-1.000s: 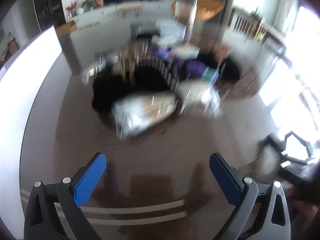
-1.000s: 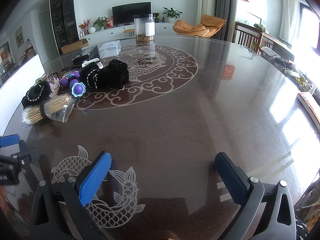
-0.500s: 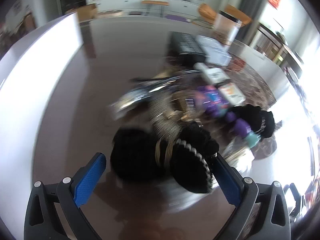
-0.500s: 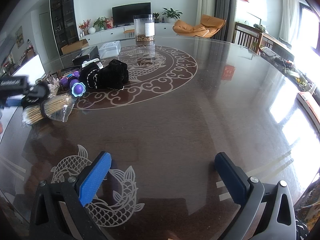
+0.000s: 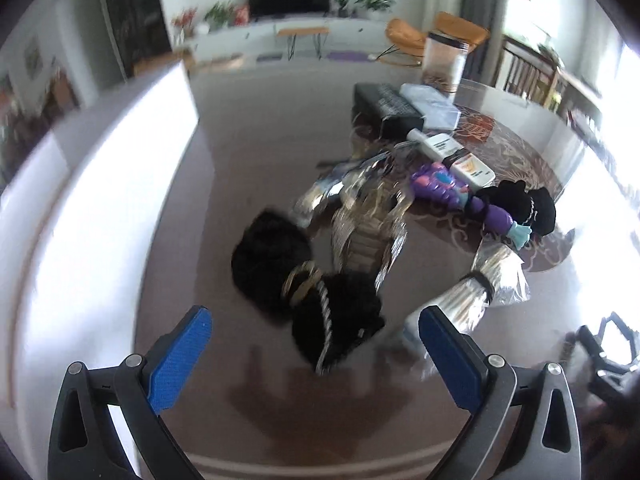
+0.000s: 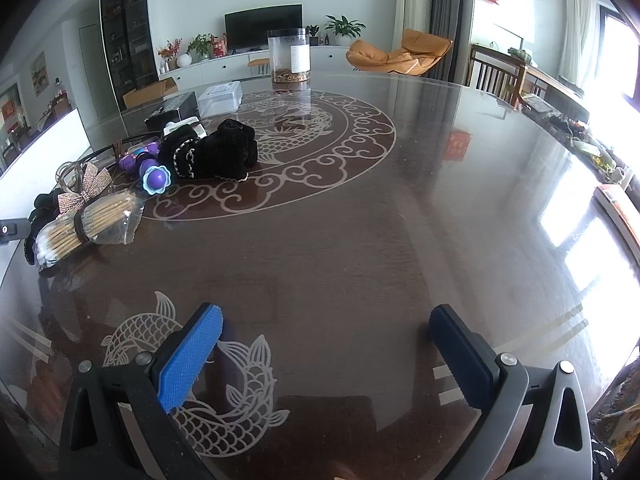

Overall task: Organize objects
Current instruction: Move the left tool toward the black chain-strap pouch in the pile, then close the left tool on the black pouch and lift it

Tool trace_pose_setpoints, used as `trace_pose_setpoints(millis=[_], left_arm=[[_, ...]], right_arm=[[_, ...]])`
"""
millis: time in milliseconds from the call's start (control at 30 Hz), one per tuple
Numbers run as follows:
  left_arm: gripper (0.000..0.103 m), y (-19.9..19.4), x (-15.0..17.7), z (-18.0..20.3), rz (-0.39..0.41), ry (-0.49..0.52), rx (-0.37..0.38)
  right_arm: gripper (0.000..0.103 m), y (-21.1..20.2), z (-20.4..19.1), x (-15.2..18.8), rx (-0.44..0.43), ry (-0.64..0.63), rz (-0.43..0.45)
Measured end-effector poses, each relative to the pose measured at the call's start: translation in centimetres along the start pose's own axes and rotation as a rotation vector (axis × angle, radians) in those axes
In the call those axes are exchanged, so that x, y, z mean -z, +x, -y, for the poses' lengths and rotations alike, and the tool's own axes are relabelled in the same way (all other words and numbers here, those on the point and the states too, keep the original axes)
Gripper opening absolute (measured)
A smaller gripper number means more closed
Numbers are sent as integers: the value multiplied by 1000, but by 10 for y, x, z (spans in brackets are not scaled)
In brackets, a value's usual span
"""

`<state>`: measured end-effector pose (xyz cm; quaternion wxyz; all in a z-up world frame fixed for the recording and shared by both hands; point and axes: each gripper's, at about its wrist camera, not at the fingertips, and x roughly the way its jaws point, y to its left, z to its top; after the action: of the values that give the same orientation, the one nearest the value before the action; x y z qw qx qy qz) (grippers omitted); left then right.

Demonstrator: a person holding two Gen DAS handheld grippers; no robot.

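On the dark glass-topped table (image 6: 400, 208), taking the bundle of cotton swabs (image 6: 76, 228) as landmark: the left gripper (image 5: 316, 340) hangs just left of it, jaws wide and holding nothing, with a black fuzzy scrunchie (image 5: 304, 276) between them. Behind the swabs lies a rhinestone bow (image 6: 82, 192); right of that a purple toy (image 6: 154, 178), then a black plush pile (image 6: 216, 152). Well right of the swabs, the right gripper (image 6: 326, 344) hovers wide open over the fish inlay (image 6: 240, 400)
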<state>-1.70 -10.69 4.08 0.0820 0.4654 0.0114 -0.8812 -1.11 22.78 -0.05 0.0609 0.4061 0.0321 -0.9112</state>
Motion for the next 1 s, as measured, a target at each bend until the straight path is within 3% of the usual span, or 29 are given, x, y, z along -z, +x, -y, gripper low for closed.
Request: trace_pose_setpoints(millis=[100, 300, 367, 400, 467, 533, 700, 833, 1000], left_arm=[[103, 6, -12, 11, 21, 47, -77], [103, 29, -8, 34, -58, 102, -69], [103, 26, 1, 50, -66, 112, 2], [103, 23, 4, 56, -65, 126, 18], [103, 11, 6, 67, -21, 150, -21], [103, 1, 2, 58, 4, 106, -14], [103, -3, -26, -11, 1, -124, 77], [103, 15, -40, -34, -48, -163, 96], [103, 40, -36, -38, -89, -196, 51]], right_arm=[[103, 0, 0, 0, 0, 0, 0], [103, 0, 0, 0, 0, 0, 0], [103, 0, 0, 0, 0, 0, 0], [103, 0, 0, 0, 0, 0, 0], [103, 0, 0, 0, 0, 1, 0], [103, 0, 0, 0, 0, 0, 1], [103, 0, 0, 0, 0, 0, 0], [103, 0, 0, 1, 0, 1, -1], [103, 0, 0, 0, 0, 1, 0]])
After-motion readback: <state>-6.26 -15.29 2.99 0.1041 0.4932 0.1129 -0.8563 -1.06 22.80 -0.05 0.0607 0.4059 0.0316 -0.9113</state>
